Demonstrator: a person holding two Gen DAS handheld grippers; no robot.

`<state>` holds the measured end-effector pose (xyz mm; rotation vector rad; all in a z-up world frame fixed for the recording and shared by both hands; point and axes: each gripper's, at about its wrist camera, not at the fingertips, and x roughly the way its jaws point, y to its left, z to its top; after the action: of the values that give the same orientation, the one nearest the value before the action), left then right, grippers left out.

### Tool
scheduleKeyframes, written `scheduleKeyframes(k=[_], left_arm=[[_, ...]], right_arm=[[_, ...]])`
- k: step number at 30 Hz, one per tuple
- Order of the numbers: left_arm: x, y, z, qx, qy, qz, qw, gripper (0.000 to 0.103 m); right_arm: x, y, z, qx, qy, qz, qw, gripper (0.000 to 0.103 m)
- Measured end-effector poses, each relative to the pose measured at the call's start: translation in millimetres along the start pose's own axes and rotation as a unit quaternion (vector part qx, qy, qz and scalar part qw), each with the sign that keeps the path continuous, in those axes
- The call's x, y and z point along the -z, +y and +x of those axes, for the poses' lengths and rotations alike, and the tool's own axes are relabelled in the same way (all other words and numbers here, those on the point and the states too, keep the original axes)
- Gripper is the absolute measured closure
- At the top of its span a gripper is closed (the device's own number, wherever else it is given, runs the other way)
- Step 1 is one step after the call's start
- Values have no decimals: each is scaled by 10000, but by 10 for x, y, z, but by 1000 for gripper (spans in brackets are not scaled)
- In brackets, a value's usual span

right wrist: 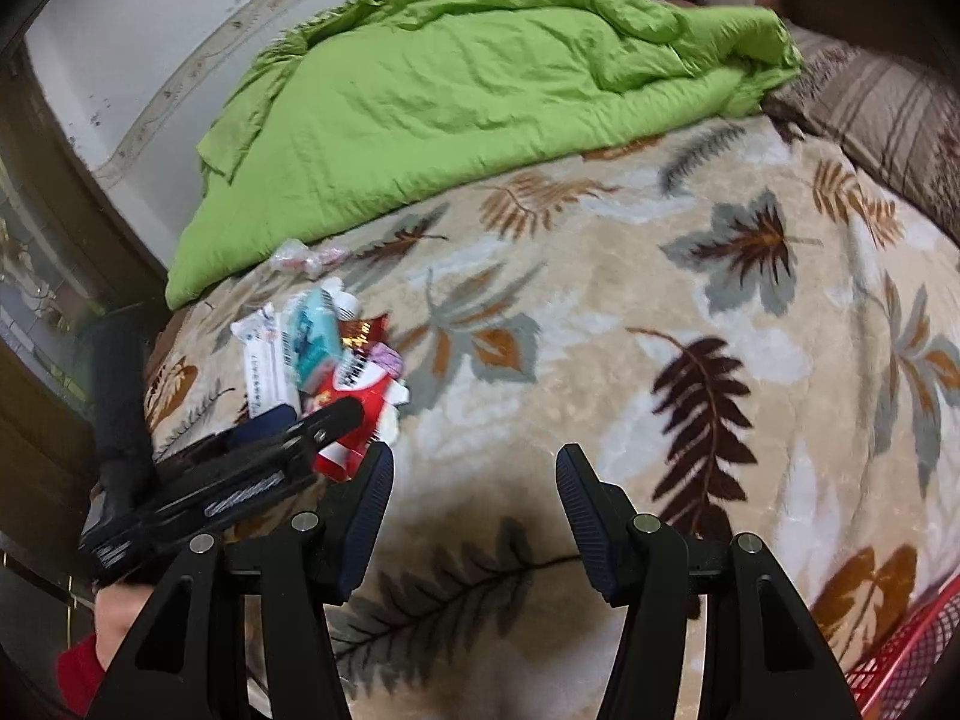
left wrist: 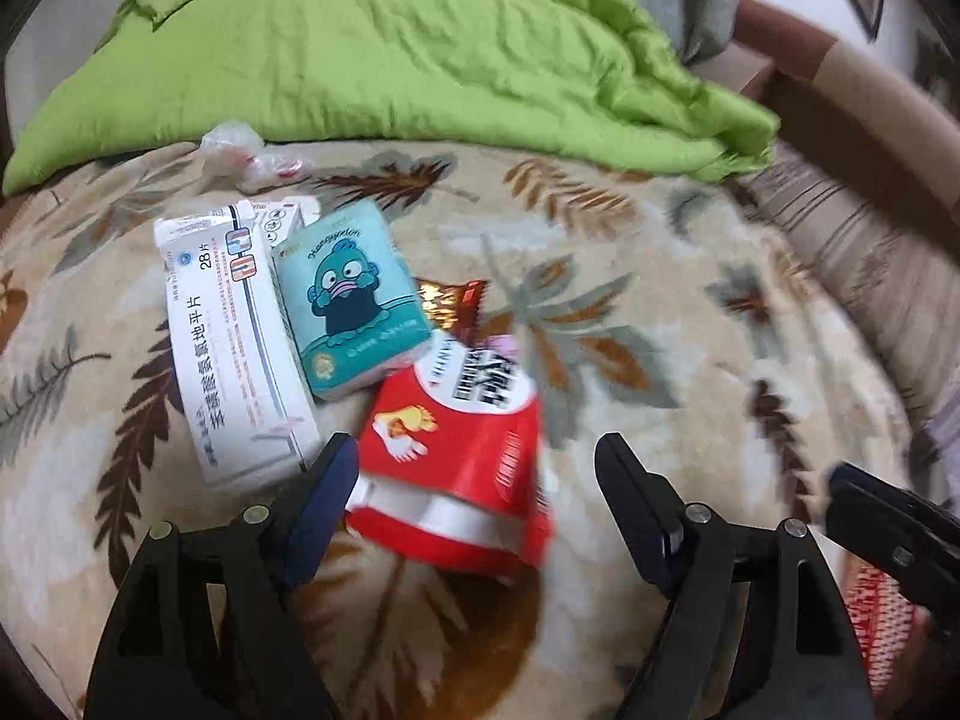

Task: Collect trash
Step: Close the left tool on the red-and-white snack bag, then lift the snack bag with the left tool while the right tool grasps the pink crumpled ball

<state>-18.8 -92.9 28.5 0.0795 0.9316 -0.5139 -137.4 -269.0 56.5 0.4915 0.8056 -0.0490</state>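
Note:
Trash lies in a pile on a leaf-patterned blanket (left wrist: 660, 276): a red carton (left wrist: 462, 468), a white medicine box (left wrist: 234, 336), a teal tissue pack (left wrist: 348, 294), a shiny snack wrapper (left wrist: 450, 300) and a crumpled clear wrapper (left wrist: 240, 156). My left gripper (left wrist: 474, 456) is open, its jaws either side of the red carton's near end. In the right wrist view the pile (right wrist: 336, 354) sits at the left with the left gripper (right wrist: 324, 420) on it. My right gripper (right wrist: 474, 474) is open and empty over bare blanket.
A green quilt (left wrist: 372, 42) is bunched at the back of the bed. A striped pillow (right wrist: 882, 114) lies at the right. A red mesh basket (right wrist: 912, 648) shows at the lower right edge. A wall runs along the bed's left side.

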Motion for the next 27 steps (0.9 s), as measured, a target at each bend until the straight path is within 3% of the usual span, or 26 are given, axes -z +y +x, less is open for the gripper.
scheduleKeyframes(k=[5, 11, 16, 22, 25, 27], left_arm=[[-52, 104, 291, -196, 296, -64, 9993, 25], [13, 23, 162, -292, 71, 211, 9993, 51], [179, 69, -200, -29, -155, 115, 9998, 53], [292, 321, -726, 223, -760, -300, 9964, 53], [310, 516, -808, 388, -855, -574, 9939, 53], [317, 661, -821, 220, -891, -737, 9930, 53]], right_arm=[[-6, -31, 49, -82, 82, 55, 9999, 42], [-13, 11, 63, -180, 47, -7, 9998, 42], [-24, 78, 81, -244, 48, -69, 9997, 42], [-122, 327, 250, -341, 100, -360, 9987, 43], [-207, 511, 461, -263, 137, -598, 9978, 50], [-268, 612, 627, -295, 212, -632, 9973, 58]])
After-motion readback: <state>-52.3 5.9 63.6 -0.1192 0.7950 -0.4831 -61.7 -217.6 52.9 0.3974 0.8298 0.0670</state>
